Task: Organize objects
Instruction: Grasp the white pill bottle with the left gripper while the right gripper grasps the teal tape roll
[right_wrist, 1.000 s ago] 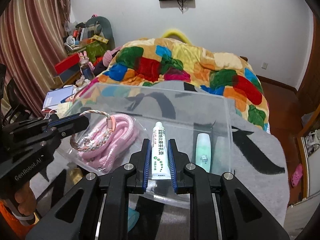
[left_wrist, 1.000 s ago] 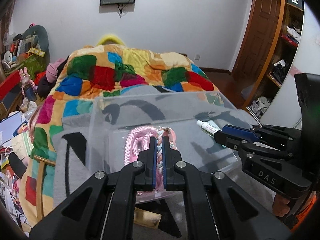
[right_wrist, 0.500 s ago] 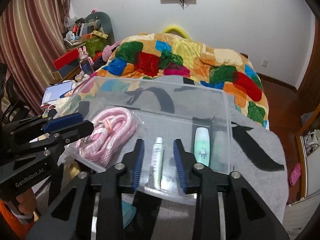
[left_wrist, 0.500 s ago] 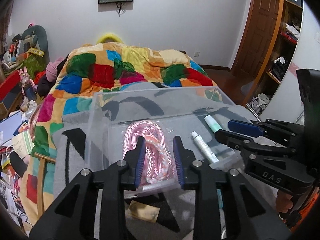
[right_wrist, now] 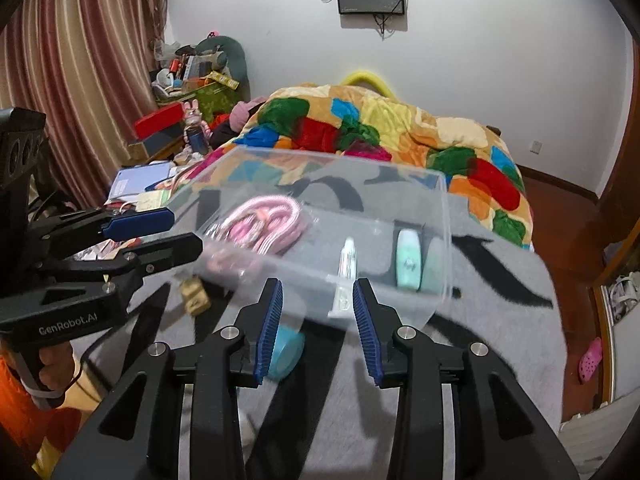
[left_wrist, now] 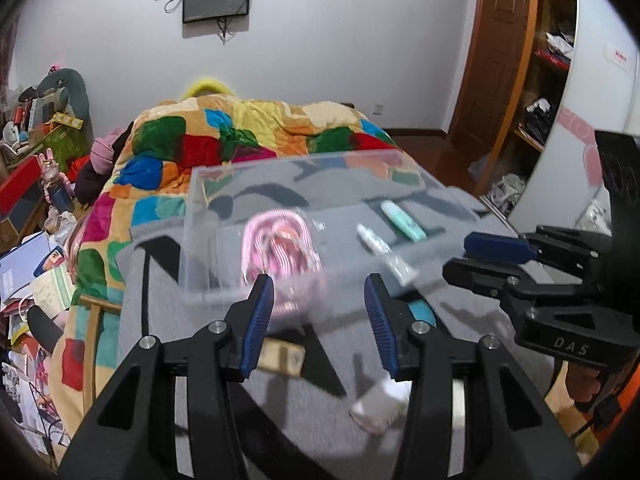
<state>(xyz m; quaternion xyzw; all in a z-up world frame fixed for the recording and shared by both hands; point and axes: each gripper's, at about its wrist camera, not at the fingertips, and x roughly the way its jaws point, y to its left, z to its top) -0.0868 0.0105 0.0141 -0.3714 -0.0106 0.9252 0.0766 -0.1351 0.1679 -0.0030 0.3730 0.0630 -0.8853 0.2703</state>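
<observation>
A clear plastic box (left_wrist: 192, 240) (right_wrist: 444, 240) sits on a grey blanket. Inside lie a bagged pink rope (left_wrist: 280, 240) (right_wrist: 264, 220), a white tube (left_wrist: 380, 248) (right_wrist: 347, 260) and a mint green bottle (left_wrist: 402, 220) (right_wrist: 408, 258). My left gripper (left_wrist: 318, 316) is open and empty, just in front of the box's near wall. My right gripper (right_wrist: 318, 312) is open and empty, also in front of the box. On the blanket before the box lie a tan block (left_wrist: 280, 354) (right_wrist: 194, 294), a white object (left_wrist: 380, 402) and a light blue object (right_wrist: 286, 350).
A bed with a colourful patchwork quilt (left_wrist: 240, 140) lies behind the box. Cluttered shelves and boxes (right_wrist: 188, 88) stand at the left, with a curtain (right_wrist: 80, 60). A wooden door (left_wrist: 496, 52) and wardrobe shelves stand at the right.
Both grippers let go and opened wide: the left released the pink rope, the right released the white tube, both now lying in the box. Both grippers drew back and up from the box.
</observation>
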